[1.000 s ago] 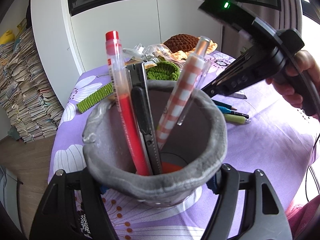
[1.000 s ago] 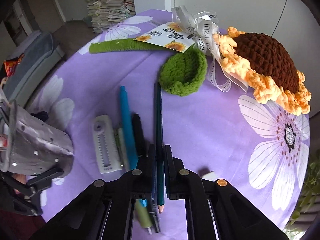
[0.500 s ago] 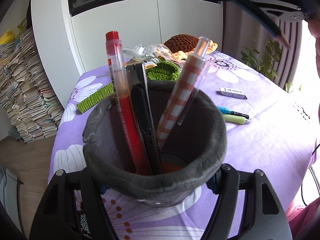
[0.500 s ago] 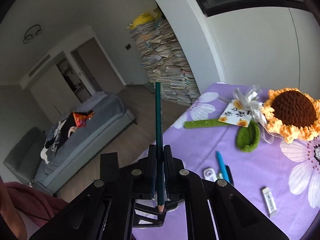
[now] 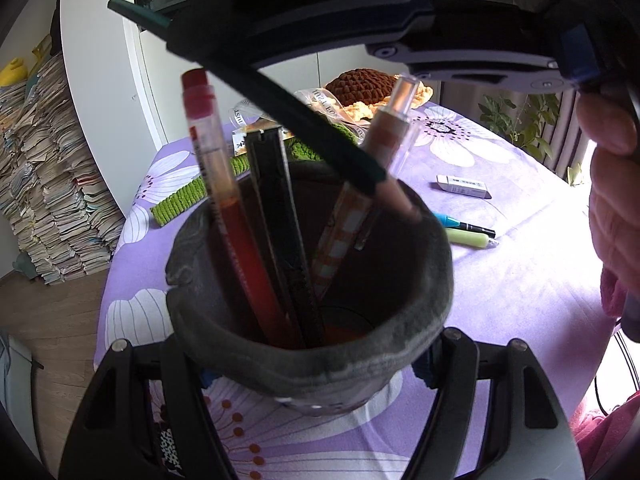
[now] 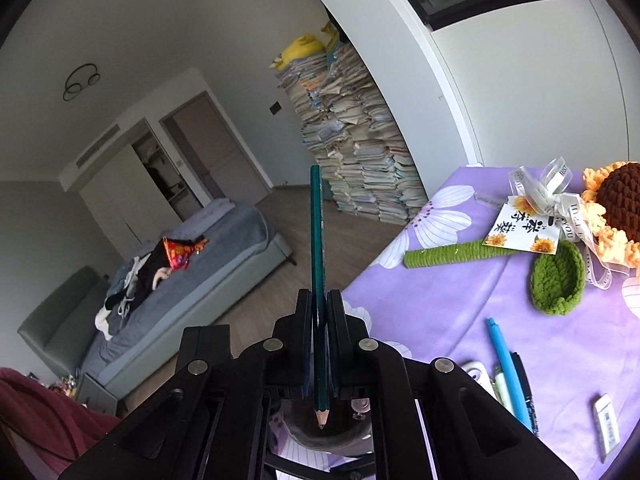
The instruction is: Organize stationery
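A grey felt pen cup [image 5: 312,364] stands on the purple flowered cloth, and my left gripper [image 5: 312,344] is shut on its sides. Inside lean a red pen [image 5: 224,184], a black utility knife [image 5: 276,208] and an orange-checked pen [image 5: 360,196]. Right above it, my right gripper [image 5: 360,12] is shut on a dark green pencil [image 5: 304,120], which slants down with its tip at the cup's far rim. In the right wrist view the pencil [image 6: 317,248] stands upright between the right gripper's [image 6: 319,300] fingers, tip down over the cup [image 6: 320,438].
On the cloth beyond the cup lie a blue pen [image 6: 506,364], a black pen [image 6: 524,384], a pale green marker [image 5: 468,239], a white eraser [image 6: 607,420] and a white correction tape [image 6: 474,372]. A crochet sunflower [image 6: 616,196] with green leaf [image 6: 556,280] and stem [image 6: 452,254] lies farther back.
My right gripper lifted the pencil off the cloth, swung it up and over, and now holds it tip down above the cup. The left gripper and cup stayed still.
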A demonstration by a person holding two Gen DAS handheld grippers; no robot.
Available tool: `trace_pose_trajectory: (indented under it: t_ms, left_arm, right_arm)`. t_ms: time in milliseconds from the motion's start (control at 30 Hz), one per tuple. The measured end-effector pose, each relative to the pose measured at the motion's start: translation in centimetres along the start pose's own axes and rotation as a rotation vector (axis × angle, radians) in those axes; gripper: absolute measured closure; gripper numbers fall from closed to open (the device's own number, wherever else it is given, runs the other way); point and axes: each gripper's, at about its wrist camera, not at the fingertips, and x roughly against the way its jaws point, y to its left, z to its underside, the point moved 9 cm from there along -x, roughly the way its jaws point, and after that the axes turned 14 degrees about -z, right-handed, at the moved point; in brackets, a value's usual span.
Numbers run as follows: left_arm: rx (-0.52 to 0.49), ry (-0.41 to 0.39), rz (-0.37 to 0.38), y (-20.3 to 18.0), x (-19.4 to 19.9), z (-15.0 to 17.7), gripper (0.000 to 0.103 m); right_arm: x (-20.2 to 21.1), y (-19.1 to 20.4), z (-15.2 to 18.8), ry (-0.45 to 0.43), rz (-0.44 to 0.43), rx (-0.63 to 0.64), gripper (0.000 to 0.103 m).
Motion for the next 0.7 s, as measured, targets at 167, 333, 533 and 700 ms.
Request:
trace_pose_trajectory:
  t_ms: [167, 333, 533, 700]
  left_arm:
    - [-0.001, 0.005, 0.006, 0.0, -0.1, 0.0, 0.033]
    - [0.007, 0.006, 0.004, 0.0, -0.1, 0.0, 0.033]
    - [0.024, 0.019, 0.0, 0.2, -0.4, -0.1, 0.034]
    - [0.024, 0.019, -0.006, 0.0, -0.4, 0.0, 0.034]
  right_arm:
    - [0.2, 0.1, 0.9, -0.023, 0.044, 0.054, 0.095]
    - [2.6, 0.2, 1.4, -0.058, 0.082, 0.05, 0.095]
    - [4.8, 1.0, 1.5, -0.087, 0.132, 0.086, 0.095]
    - [5.5, 2.2, 2.1, -0.072, 0.169, 0.146, 0.095]
